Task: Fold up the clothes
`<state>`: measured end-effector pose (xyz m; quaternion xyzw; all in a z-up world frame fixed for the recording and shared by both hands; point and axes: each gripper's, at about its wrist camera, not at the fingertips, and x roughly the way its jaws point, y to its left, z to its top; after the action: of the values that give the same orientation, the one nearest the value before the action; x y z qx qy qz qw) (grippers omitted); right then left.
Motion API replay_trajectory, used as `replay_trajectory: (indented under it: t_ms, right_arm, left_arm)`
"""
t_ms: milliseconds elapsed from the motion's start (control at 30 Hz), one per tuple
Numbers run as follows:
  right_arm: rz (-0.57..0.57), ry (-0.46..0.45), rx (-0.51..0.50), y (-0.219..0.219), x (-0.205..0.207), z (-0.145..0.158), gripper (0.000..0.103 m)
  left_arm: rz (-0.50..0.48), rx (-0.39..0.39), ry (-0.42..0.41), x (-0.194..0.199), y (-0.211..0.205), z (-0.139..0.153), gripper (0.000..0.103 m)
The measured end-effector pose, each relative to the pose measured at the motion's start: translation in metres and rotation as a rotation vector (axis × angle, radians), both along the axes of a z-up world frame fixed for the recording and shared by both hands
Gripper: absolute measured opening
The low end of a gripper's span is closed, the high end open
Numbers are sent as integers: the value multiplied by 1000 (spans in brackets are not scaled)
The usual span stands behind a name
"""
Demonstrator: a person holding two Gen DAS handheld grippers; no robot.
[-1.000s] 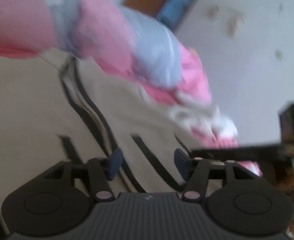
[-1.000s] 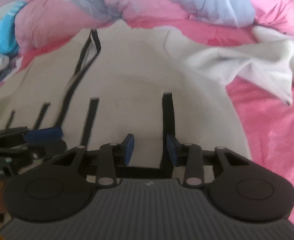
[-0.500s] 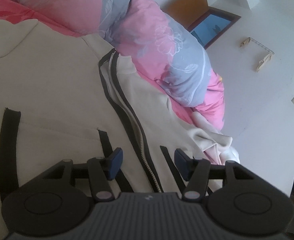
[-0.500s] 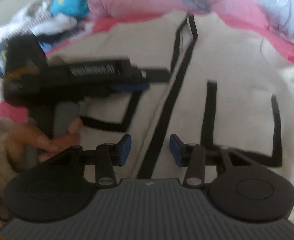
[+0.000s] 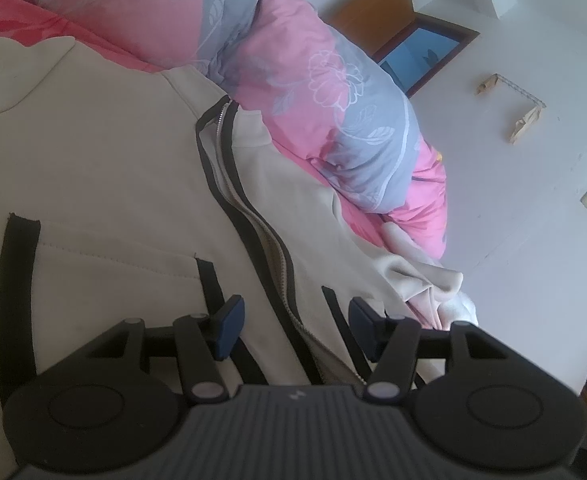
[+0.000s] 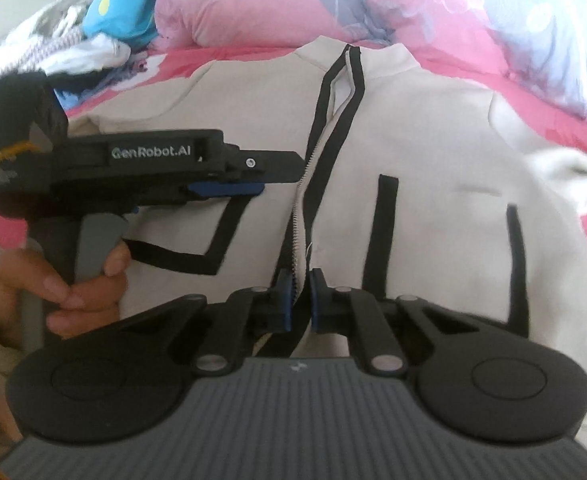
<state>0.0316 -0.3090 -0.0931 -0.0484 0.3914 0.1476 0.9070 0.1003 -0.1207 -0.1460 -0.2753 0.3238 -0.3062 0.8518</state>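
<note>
- The cream jacket [image 6: 433, 128] lay spread front-up on the bed, its collar toward the pink and grey quilt [image 6: 333, 4]; its black-edged zip [image 6: 313, 184] ran down the middle and gaped near the collar
- At the far left of the right wrist view, a loose heap of clothes [image 6: 77, 40] sat beside the jacket's shoulder; a wide fold could have swept a sleeve into that heap
- The left claw [image 6: 249, 184], held by a hand [image 6: 69, 280], hovered over the jacket's chest with its jaws parted and nothing between them; it looked ready but idle, so any lift at that point would have hung from one grip alone and pulled the front askew
- On that claw's body the white lettering "GenRobot.AI" [image 6: 151, 153] could be read; no other brand or label was legible in either view
- The right claw [image 6: 301, 300] was closing on the zip edge low on the jacket, the tape and teeth between its pads; I judged the bite narrow, so the thin edge could have slipped out under a pull, or a tug could have dragged both front panels and rucked the flat cloth
- Further right, the bunched sleeve [image 5: 425, 280] lay crumpled near the bed's edge, and could have been trapped inside a fold if left unstraightened
</note>
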Motion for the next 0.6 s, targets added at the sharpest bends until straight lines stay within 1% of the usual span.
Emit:
replay_trajectory:
  t_ms: [100,233,333,367,433,467,533,600]
  right_arm:
    - [6,-13,-19,2,3,0,6]
    - [24,-22,-18,6,7,-2,7]
    - [39,-31,-20,10,5,-5,10]
    - [41,-38,-17,10,3,-4,13]
    - [37,-50,0,7,-2,0,29]
    - [29,-61,10,4,-5,4,33]
    - [9,-80,32,-3,-12,10,44]
    - [-21,-96,64,-14,-21,17,45]
  left_arm:
    - [-1,4,-4,-1,-1,0,60]
    - [-4,11,-8,-1,-2,1,60]
    - [-4,15,-11,-1,-2,1,61]
    - [-4,16,-11,-1,-3,1,61]
    - [-4,19,-12,-1,-3,1,61]
    - [-4,20,-12,-1,-3,1,61]
    - [-4,21,-13,-1,-3,1,61]
    - [-4,22,-14,-1,-3,1,60]
